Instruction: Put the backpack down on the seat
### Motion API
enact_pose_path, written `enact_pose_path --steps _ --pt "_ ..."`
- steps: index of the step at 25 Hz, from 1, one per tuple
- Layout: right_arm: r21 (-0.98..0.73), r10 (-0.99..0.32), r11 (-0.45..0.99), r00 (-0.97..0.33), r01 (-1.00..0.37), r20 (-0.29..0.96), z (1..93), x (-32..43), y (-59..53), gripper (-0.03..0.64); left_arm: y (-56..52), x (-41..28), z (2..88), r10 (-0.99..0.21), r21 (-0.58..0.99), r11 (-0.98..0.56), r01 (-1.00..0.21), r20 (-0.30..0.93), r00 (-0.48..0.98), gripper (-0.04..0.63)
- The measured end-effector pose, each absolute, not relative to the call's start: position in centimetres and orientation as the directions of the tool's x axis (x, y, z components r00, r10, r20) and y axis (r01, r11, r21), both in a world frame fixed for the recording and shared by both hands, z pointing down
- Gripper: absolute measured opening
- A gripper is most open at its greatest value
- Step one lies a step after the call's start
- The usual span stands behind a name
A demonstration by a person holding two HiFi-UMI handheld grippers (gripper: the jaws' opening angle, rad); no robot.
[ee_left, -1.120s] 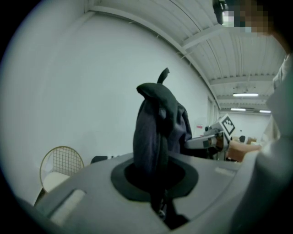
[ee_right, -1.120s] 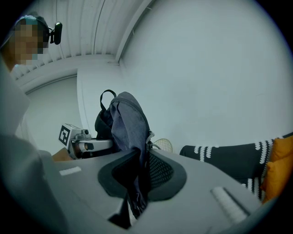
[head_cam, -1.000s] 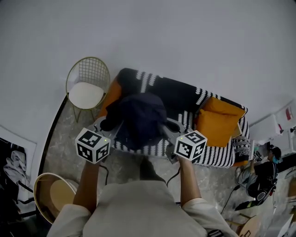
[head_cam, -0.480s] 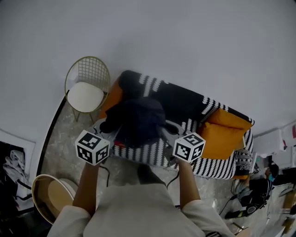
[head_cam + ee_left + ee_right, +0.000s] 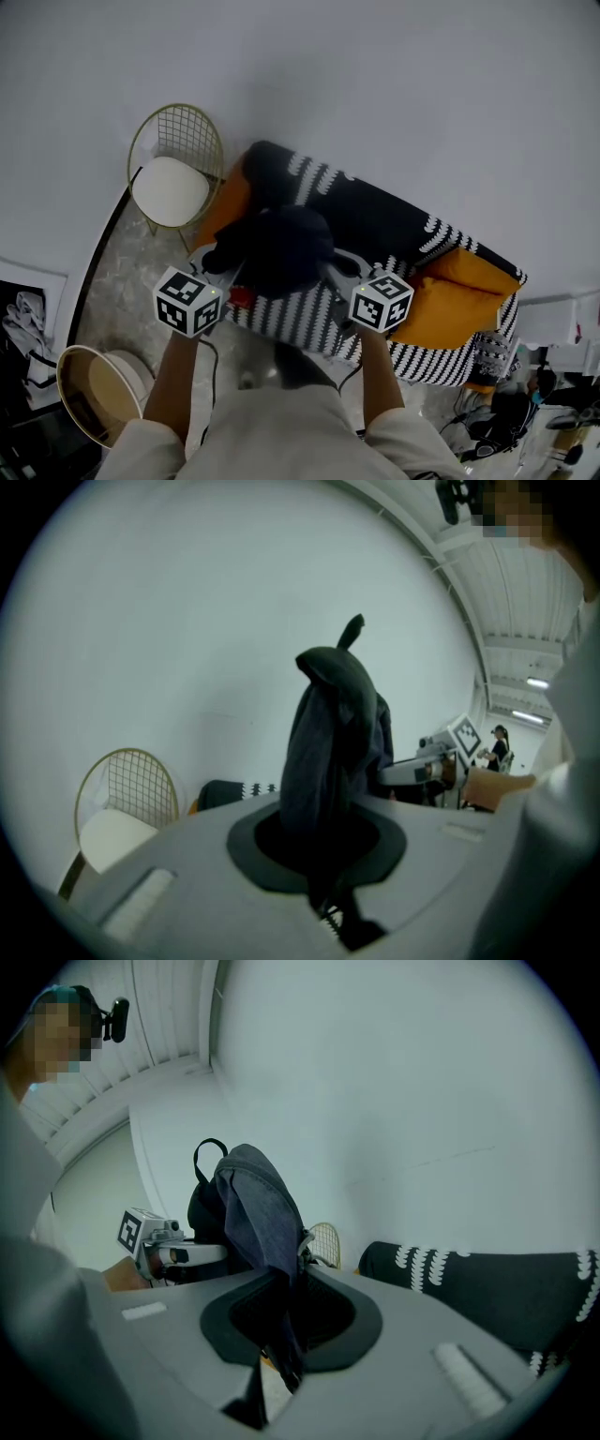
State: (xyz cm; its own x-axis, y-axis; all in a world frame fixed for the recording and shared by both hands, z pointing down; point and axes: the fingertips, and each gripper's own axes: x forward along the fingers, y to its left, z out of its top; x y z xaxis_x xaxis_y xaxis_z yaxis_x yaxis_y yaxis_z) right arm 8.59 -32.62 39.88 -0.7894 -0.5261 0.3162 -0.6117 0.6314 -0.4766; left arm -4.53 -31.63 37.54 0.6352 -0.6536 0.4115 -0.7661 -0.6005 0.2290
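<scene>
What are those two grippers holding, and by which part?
The dark backpack, carried between them: the left gripper pinches a fold of fabric on its left side, the right gripper a fold on its right side.

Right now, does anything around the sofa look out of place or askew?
Nothing spilled or damaged. The left gripper and right gripper hold the backpack over the sofa; the orange cushion at its end lies slanted.

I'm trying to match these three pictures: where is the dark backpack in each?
Head view: backpack centre, over the striped sofa.
Left gripper view: backpack centre, in the left claw.
Right gripper view: backpack left of centre, in the right claw.
Shared landmark: wire chair, in all views.
</scene>
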Motion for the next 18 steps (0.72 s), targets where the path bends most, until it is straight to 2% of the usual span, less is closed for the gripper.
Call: enact_pose_path --steps 11,18 --pt "-0.515 -0.408 0.673 -0.847 -0.531 0.340 47.4 8.0 -43.9 0.038 -42.2 -4.7 45.1 -0.717 0.279 -0.463 -0.842 0.441 0.540 0.028" --pt "-0.551 -0.340 0.660 -0.858 -0.510 0.385 54.2 6.1 -48.4 0.040 -46.3 -6.6 51.4 -0.698 0.309 -0.416 -0.855 0.495 0.518 0.028"
